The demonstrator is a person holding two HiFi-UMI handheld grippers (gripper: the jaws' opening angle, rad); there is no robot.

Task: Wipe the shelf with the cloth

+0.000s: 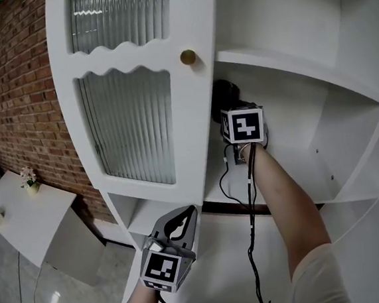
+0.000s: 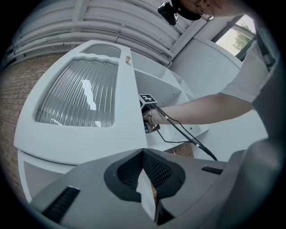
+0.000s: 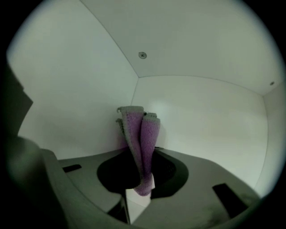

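My right gripper [image 1: 244, 126] reaches deep into an open compartment of the white shelf unit [image 1: 291, 171], just above its lower board. It is shut on a purple cloth [image 3: 142, 143], which sticks out past the right gripper [image 3: 142, 185] toward the white panels at the compartment's inner corner [image 3: 137, 78]. In the head view the cloth is hidden behind the marker cube. My left gripper [image 1: 177, 232] hangs low in front of the unit, below the door, shut and empty. The left gripper [image 2: 144, 179] points up at the cabinet.
An open white door [image 1: 130, 120] with ribbed glass and a brass knob [image 1: 188, 57] stands just left of the right arm. Another shelf board [image 1: 288, 65] runs above the compartment. A black cable [image 1: 251, 241] trails along the forearm. A brick wall [image 1: 16, 84] and low white table [image 1: 22, 210] are at the left.
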